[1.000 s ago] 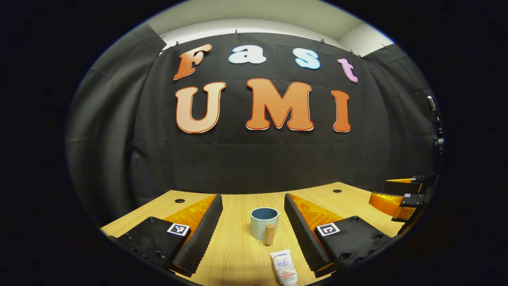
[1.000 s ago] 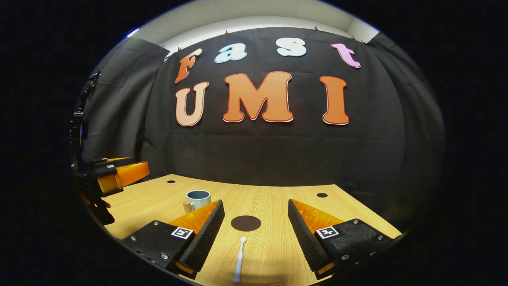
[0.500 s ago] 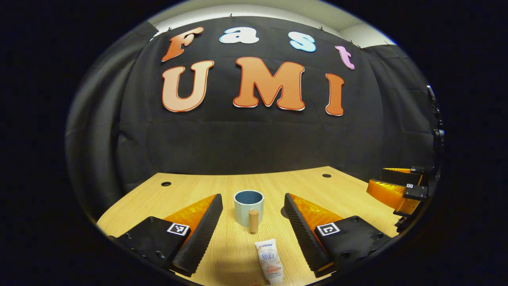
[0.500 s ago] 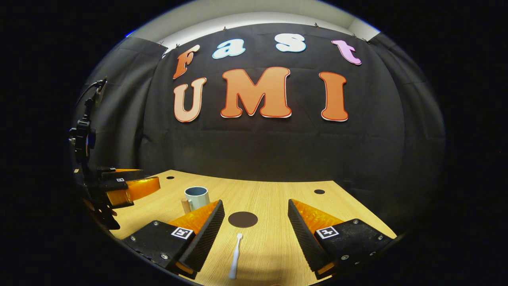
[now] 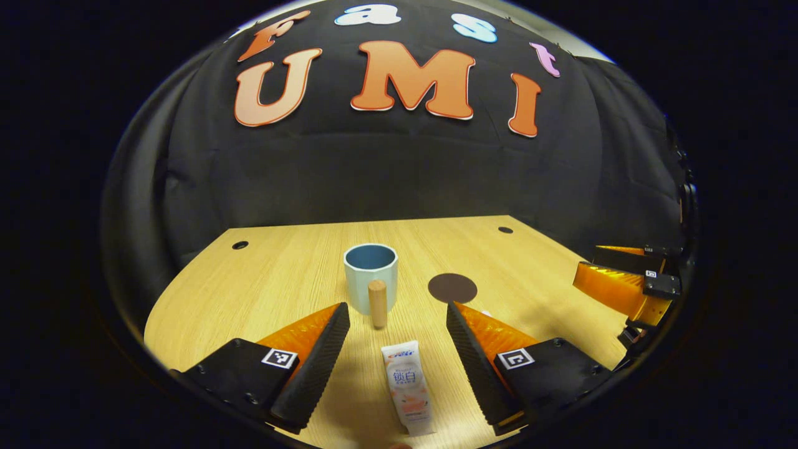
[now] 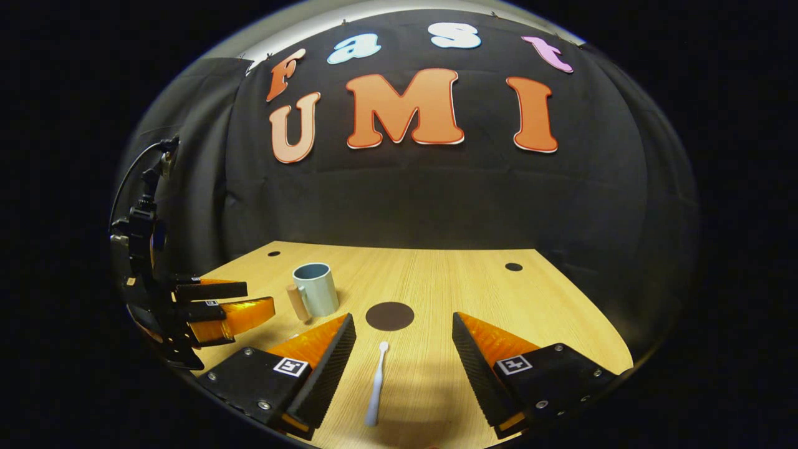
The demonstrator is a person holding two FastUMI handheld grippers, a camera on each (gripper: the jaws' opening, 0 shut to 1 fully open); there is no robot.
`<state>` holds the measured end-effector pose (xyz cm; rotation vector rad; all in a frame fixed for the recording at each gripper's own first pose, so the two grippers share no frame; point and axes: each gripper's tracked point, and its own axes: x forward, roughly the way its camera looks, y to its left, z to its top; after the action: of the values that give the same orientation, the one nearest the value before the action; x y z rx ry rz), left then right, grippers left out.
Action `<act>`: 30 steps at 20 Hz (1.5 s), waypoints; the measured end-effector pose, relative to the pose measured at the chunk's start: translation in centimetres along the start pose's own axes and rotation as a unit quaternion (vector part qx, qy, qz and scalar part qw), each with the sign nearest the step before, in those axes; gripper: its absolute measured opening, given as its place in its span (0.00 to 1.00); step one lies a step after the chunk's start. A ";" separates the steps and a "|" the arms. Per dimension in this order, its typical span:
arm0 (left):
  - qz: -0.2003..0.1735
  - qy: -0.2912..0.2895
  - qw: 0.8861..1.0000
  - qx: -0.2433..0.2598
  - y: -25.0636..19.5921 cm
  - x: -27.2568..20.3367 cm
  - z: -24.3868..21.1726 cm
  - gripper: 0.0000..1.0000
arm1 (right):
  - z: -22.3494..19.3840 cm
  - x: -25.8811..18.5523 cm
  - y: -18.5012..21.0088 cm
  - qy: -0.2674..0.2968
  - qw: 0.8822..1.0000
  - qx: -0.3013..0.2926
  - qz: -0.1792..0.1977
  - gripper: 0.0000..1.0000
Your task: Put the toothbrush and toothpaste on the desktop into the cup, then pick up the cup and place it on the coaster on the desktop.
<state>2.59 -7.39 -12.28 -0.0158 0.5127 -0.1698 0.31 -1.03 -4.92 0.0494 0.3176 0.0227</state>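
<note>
A pale blue cup [image 5: 370,274] with a wooden handle [image 5: 377,303] stands upright on the wooden desktop [image 5: 280,280]. The white toothpaste tube [image 5: 408,386] lies flat just before it, between the fingers of my open left gripper [image 5: 398,315]. A dark round coaster [image 5: 452,287] lies to the cup's right. In the right gripper view, a white toothbrush [image 6: 376,383] lies flat between the fingers of my open right gripper [image 6: 404,324], its head toward the coaster [image 6: 389,315]. The cup [image 6: 316,288] stands at the left there, with the left gripper [image 6: 218,302] beside it.
The desktop [image 6: 474,287] has small round holes near its far corners [image 5: 240,245] [image 5: 505,229] [image 6: 514,267]. The black cloth wall closes the back. The right gripper [image 5: 623,284] shows at the right edge of the left gripper view.
Both grippers have risen and tilted downward, so the desktop shows more fully. The coaster has come into the left gripper view. The cup, tube and toothbrush have not moved.
</note>
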 end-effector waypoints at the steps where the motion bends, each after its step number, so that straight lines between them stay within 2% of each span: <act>1: -0.001 0.012 1.000 0.002 0.0 0.4 -0.7 1.00 | -0.6 0.2 -0.1 0.014 1.000 0.000 -0.002 0.94; 7: -0.009 0.088 0.996 -0.004 -0.2 1.1 -4.2 1.00 | -3.3 0.8 0.0 0.080 0.997 -0.005 -0.001 0.93; 12: -0.014 0.139 0.990 -0.002 -0.6 0.9 -5.1 1.00 | -4.8 1.4 0.8 0.126 0.992 -0.018 0.008 0.93; 19: -0.023 0.211 0.977 -0.020 -1.3 0.1 -6.4 1.00 | -8.3 1.8 1.5 0.196 0.980 -0.025 0.020 0.89; 21: -0.019 0.222 0.975 -0.018 -1.5 -0.1 -5.6 1.00 | -8.9 1.8 1.8 0.215 0.976 -0.033 0.029 0.90; 25: -0.016 0.259 0.966 -0.002 -1.4 0.3 -5.9 0.88 | -10.1 2.5 2.4 0.246 0.967 -0.044 0.041 0.88; 30: -0.023 0.299 0.954 0.029 -1.7 0.4 -6.2 0.83 | -10.3 3.3 3.1 0.269 0.961 -0.026 0.053 0.85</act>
<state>-0.37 -9.00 -17.80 0.0837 1.1129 -0.2371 0.19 2.62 -15.52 0.0072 0.8592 0.1527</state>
